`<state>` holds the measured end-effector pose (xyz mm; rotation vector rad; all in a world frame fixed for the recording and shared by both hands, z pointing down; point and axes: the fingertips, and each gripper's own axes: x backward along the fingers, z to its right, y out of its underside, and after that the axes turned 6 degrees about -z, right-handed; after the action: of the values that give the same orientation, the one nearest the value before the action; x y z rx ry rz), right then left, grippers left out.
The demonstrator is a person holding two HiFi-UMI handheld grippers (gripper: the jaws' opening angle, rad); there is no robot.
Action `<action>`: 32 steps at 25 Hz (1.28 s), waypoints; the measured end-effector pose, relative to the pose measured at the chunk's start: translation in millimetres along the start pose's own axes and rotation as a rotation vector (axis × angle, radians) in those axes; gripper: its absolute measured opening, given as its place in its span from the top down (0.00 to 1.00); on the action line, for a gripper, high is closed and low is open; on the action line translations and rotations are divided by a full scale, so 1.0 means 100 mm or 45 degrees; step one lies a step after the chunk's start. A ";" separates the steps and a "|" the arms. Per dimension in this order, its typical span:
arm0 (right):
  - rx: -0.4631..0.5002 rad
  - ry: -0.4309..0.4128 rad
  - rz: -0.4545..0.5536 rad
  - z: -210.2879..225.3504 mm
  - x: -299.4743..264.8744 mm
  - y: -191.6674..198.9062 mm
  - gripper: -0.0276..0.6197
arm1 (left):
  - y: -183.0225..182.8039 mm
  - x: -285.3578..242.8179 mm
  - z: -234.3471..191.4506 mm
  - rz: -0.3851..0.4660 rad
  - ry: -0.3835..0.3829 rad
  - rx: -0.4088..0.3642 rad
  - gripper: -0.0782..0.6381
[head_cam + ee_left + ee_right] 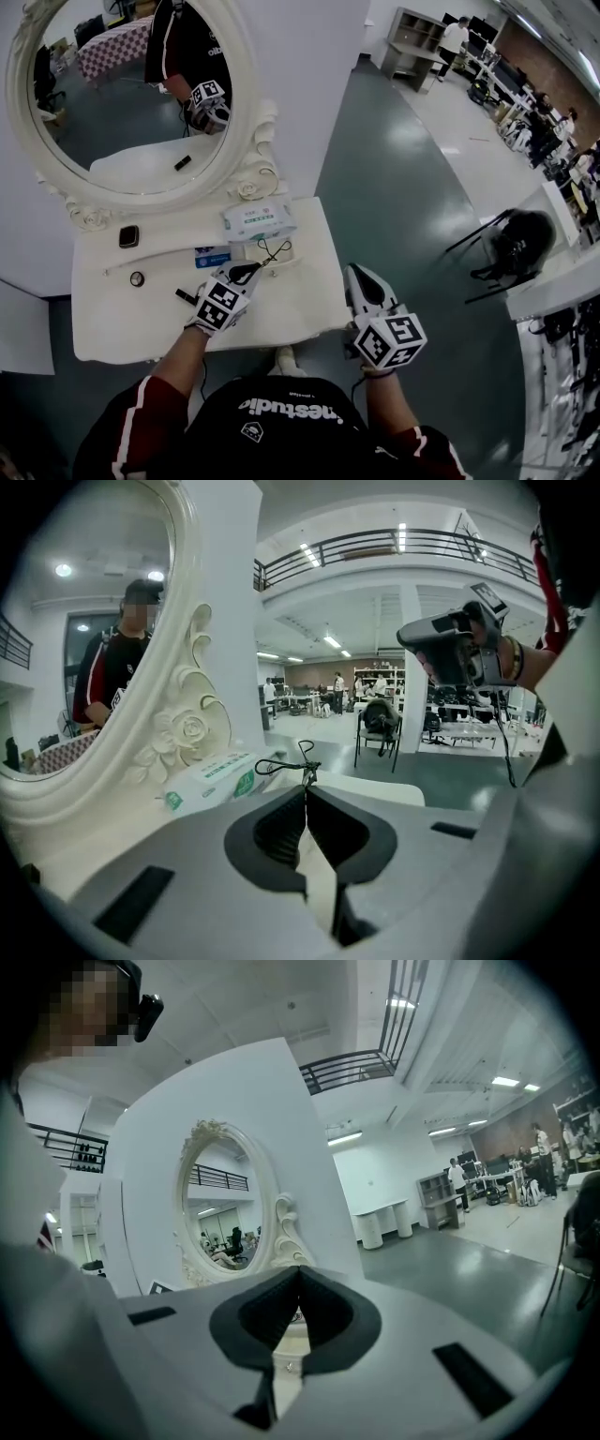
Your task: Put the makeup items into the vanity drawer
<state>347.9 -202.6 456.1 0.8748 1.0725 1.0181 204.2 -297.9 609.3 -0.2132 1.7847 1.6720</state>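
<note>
On the white vanity table [112, 328] my left gripper [249, 273] is shut on a black eyelash curler [273, 251]. In the left gripper view the curler's thin loops [286, 761] stick out just past the closed tips [305, 789], above the tabletop. A black compact [128, 236], a small ring-shaped item [137, 278] and a short black stick [186, 296] lie on the table's left part. My right gripper [355, 273] hovers over the table's front right corner, shut and empty [298, 1271], and points toward the mirror.
An oval mirror [131, 103] with an ornate white frame stands at the back of the table. A pack of wipes [260, 222] and a blue card [212, 256] lie near it. A black chair [516, 246] stands on the floor to the right.
</note>
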 end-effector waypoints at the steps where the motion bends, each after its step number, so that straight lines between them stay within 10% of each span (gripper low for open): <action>1: -0.002 -0.001 -0.003 0.03 -0.02 0.01 0.95 | 0.02 -0.05 0.00 -0.013 0.007 0.001 0.88; 32: -0.006 -0.029 -0.039 0.32 -0.21 0.04 0.95 | 0.43 -0.70 -0.22 -0.266 0.002 0.220 0.88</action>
<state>374.3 -223.8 473.7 0.8618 1.0607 0.9822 226.3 -333.9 682.8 -0.3124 1.8289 1.3657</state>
